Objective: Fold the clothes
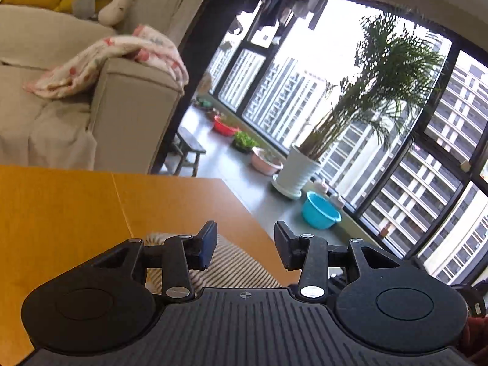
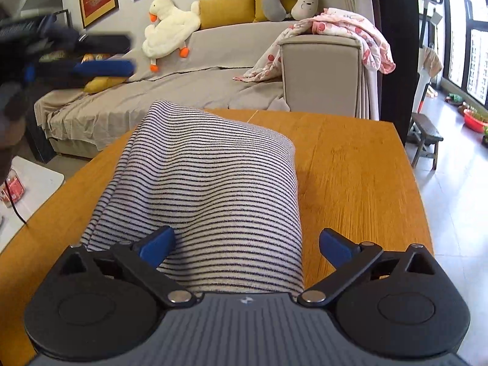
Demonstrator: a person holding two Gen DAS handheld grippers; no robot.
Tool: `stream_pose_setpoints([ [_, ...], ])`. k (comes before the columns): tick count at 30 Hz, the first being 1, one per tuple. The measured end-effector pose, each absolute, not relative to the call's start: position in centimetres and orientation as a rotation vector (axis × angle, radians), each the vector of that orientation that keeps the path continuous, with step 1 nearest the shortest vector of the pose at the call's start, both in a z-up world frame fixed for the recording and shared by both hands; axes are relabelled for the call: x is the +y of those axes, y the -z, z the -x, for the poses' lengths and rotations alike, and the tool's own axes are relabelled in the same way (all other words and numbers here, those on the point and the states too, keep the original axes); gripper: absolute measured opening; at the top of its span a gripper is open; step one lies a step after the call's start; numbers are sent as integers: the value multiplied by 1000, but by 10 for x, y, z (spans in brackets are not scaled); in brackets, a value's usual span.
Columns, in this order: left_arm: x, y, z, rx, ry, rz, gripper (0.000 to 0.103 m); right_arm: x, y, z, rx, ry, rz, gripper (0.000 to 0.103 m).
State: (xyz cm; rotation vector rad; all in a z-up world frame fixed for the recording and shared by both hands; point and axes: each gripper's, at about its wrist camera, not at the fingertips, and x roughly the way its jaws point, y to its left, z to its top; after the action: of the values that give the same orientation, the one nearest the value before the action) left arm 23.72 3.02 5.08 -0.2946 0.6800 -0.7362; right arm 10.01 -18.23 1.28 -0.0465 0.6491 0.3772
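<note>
- Spread wide at the bottom of the right wrist view, the right gripper [image 2: 245, 247] holds nothing; its blue-padded fingers [image 2: 157, 245] straddle the near end of the striped garment [image 2: 207, 189].
- That garment lies folded into a long bundle on the orange wooden table [image 2: 360, 164], running from lower centre toward the upper middle of the frame.
- Left gripper [image 1: 245, 245] sits low in its own view, jaws apart and empty, above the table's edge [image 1: 76, 207], with a strip of the striped cloth under it.
- At upper left of the right view, the left gripper appears again, blurred.
- Behind the table stands a beige sofa [image 2: 320, 70] with a floral blanket [image 2: 344, 27] over its arm and a white plush goose [image 2: 169, 27].
</note>
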Motion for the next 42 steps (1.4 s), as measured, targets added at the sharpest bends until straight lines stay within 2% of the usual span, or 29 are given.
stream_pose_setpoints([
  [2, 20, -24, -249, 767, 694, 267, 42, -173, -19, -91, 607, -360, 133, 98],
  [3, 19, -14, -252, 781, 684, 264, 42, -166, -24, -84, 572, -358, 185, 94],
  [4, 18, -4, -255, 795, 674, 260, 43, -158, -31, -77, 535, -369, 224, 83],
  [6, 20, 1, -257, 800, 674, 275, 43, -145, -45, -65, 474, -444, 235, 76],
  [8, 21, 1, -259, 806, 674, 276, 43, -133, -52, -58, 455, -537, 205, 76],
  [11, 23, 4, -258, 807, 678, 271, 43, -116, -22, -66, 591, -637, 172, 77],
  [13, 25, 6, -256, 807, 680, 287, 43, -107, -5, -57, 545, -633, 275, 88],
  [15, 26, 7, -256, 805, 680, 290, 43, -107, -5, -55, 546, -628, 263, 90],
  [20, 27, 7, -256, 804, 681, 290, 43, -114, -10, -57, 580, -629, 186, 90],
  [26, 28, 7, -256, 803, 682, 301, 43, -133, -41, -57, 577, -662, 67, 88],
  [27, 28, 7, -256, 802, 682, 302, 43, -136, -47, -57, 576, -667, 47, 83],
  [29, 28, 7, -255, 799, 680, 306, 44, -141, -54, -53, 543, -682, 63, 54],
  [33, 28, 7, -254, 794, 675, 309, 44, -140, -43, -62, 612, -701, 20, 48],
  [36, 33, -2, -254, 794, 654, 318, 44, -135, -24, -69, 650, -693, -8, 48],
  [38, 37, -13, -257, 755, 613, 329, 48, -134, -25, -68, 648, -690, -11, 48],
  [42, 30, -12, -272, 760, 558, 264, 45, -134, -27, -67, 650, -690, -11, 48],
])
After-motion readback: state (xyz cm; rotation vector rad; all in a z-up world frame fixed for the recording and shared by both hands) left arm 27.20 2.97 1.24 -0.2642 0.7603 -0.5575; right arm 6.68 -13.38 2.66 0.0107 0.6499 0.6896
